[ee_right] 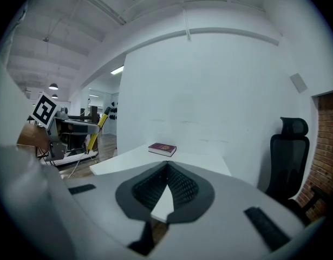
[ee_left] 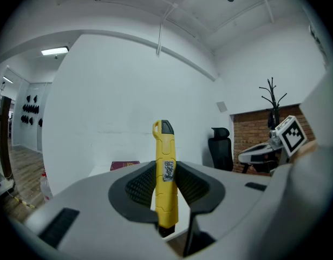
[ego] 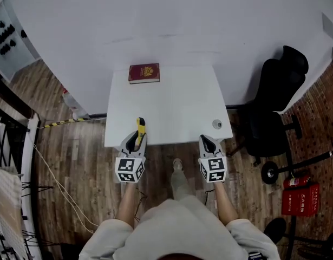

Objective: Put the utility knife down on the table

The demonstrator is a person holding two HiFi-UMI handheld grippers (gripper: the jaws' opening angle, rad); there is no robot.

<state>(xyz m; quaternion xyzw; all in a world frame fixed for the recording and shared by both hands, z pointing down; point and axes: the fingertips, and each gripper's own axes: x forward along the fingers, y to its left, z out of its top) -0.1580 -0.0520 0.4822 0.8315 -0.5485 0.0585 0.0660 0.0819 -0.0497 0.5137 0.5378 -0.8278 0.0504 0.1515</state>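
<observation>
The left tongs [ego: 137, 138] grip the yellow knife [ego: 140, 125] just over the near edge of the table [ego: 171, 99]; the right tongs [ego: 206, 140] are closed, empty. Released here, it could tip onto the floor [ego: 74, 161]

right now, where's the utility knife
In the head view the utility knife is clamped in the left gripper, its yellow tip over the near left edge of the table, well short of the red book at the far edge.
</observation>
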